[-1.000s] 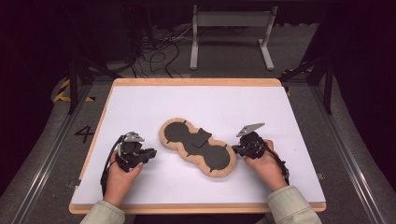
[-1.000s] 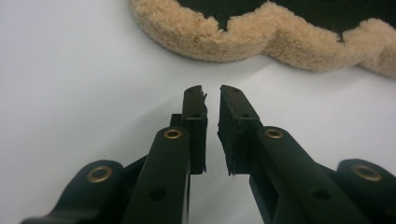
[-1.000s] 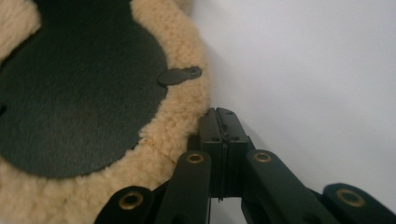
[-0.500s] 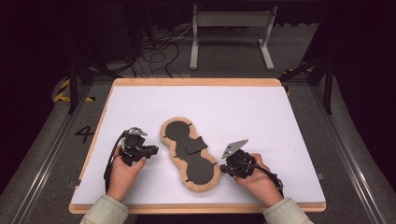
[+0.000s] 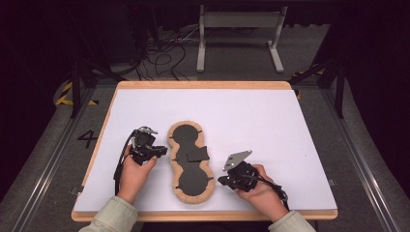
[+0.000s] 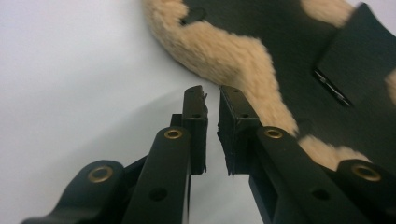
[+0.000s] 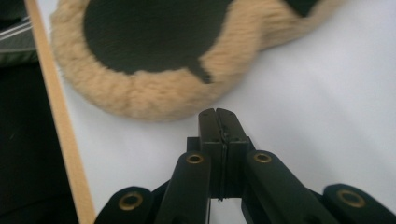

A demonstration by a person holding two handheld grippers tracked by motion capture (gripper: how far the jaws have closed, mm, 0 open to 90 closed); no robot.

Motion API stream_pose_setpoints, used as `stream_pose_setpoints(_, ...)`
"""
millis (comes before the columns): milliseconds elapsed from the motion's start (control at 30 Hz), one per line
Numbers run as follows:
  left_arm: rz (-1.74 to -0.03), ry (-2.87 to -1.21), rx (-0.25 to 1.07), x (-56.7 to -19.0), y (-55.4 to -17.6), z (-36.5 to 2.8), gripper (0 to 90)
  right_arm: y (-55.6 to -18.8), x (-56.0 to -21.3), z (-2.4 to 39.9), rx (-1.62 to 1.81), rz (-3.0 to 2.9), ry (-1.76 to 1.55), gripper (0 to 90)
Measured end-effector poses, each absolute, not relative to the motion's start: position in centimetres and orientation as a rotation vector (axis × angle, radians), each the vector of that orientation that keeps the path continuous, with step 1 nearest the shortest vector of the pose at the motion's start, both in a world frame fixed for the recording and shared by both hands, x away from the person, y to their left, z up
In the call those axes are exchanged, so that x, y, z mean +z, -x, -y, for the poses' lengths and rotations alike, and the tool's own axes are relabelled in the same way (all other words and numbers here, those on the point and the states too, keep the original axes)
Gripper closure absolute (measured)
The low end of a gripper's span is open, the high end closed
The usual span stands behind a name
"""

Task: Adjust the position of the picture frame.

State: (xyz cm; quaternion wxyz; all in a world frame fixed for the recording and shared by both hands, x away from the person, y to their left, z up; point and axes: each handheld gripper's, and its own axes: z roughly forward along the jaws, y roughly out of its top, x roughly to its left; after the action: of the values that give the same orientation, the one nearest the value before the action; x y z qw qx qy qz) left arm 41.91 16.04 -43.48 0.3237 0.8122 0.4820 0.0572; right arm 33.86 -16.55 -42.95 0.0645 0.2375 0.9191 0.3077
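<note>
The table (image 5: pixel 290 125) carries a white sheet with wide bare room to the right and at the far side. A fleece-edged piece (image 5: pixel 189 162), peanut-shaped with black panels and a tan fuzzy border, lies lengthwise left of centre, its near end close to the table's front edge. The left gripper (image 5: pixel 162 151) rests just beside the border on its left; its fingers (image 6: pixel 195 112) stand slightly parted, grasping nothing. The right gripper (image 5: pixel 221 181) sits just right of the near lobe, fingers (image 7: pixel 209 128) clenched together on nothing. Compared with a second ago, the piece has swung from a diagonal to nearly lengthwise, and the right gripper has come nearer the front edge.
</note>
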Motion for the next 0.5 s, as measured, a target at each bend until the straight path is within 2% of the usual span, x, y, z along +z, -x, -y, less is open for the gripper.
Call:
stream_pose_setpoints(167,-1.359,-2.113,0.136,-44.1,-43.6,-15.0,82.5,-34.0,-42.0,18.3,0.972,-2.697,-0.792,90.0)
stream_pose_setpoints(233,-1.373,-2.116,0.138,-44.3,-43.9,-14.5,85.4,-34.1,-41.6,18.9,0.983,-2.671,-0.813,90.0)
stream_pose_setpoints(333,-1.357,-2.122,0.145,-44.2,-44.2,-13.8,89.5,-34.2,-41.3,19.6,1.003,-2.649,-0.828,90.0)
stream_pose_setpoints(500,-1.326,-2.138,0.148,-44.3,-45.2,-12.2,90.0,-33.9,-41.2,20.4,1.01,-2.634,-0.852,90.0)
